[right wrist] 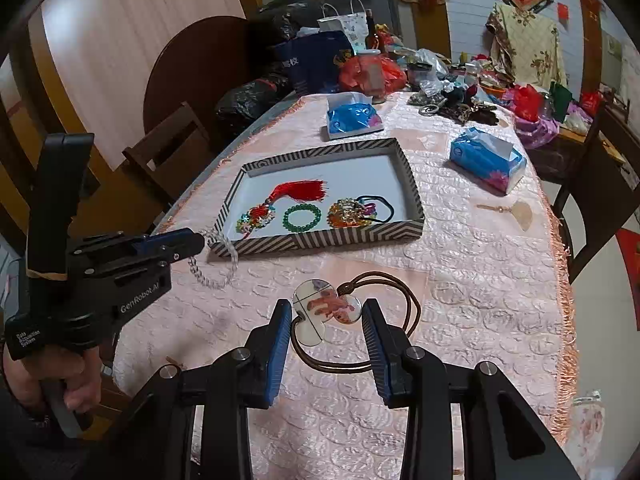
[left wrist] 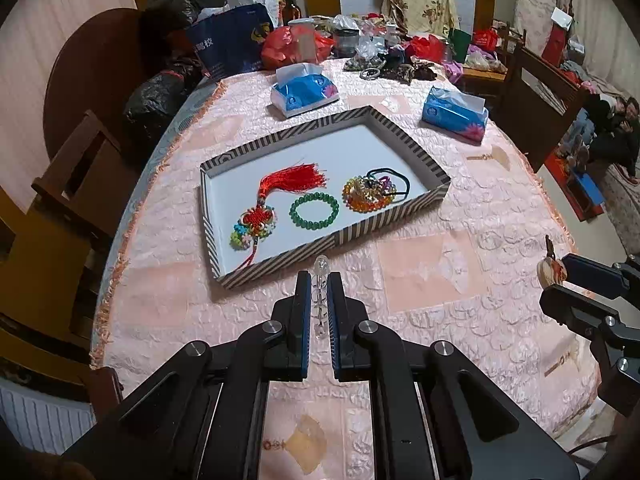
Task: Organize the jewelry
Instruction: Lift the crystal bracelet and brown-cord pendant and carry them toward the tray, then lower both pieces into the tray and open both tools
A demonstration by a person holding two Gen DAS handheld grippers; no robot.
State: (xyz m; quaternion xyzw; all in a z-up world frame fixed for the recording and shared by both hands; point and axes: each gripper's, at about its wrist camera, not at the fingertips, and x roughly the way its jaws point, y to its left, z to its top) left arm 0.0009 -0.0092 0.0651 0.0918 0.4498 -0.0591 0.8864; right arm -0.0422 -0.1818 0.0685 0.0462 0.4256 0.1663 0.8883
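My left gripper [left wrist: 319, 280] is shut on a clear crystal bead bracelet [left wrist: 321, 270], held just in front of the striped tray [left wrist: 280, 258]; the bracelet hangs from it in the right wrist view [right wrist: 218, 268]. The tray [right wrist: 320, 238] holds a red tassel knot [left wrist: 280, 188], a green bead bracelet [left wrist: 314, 210] and a beaded ornament with black hair ties [left wrist: 370, 192]. My right gripper [right wrist: 326, 312] is open around a white painted pendant [right wrist: 324, 310] on a brown cord [right wrist: 404, 308], lying on the pink tablecloth.
Two blue tissue packs [left wrist: 304, 90] [left wrist: 456, 114] lie behind the tray. Clutter of bags and trinkets [left wrist: 376, 60] fills the far table end. Wooden chairs [left wrist: 72, 184] stand at the left, another [left wrist: 536, 96] at the right.
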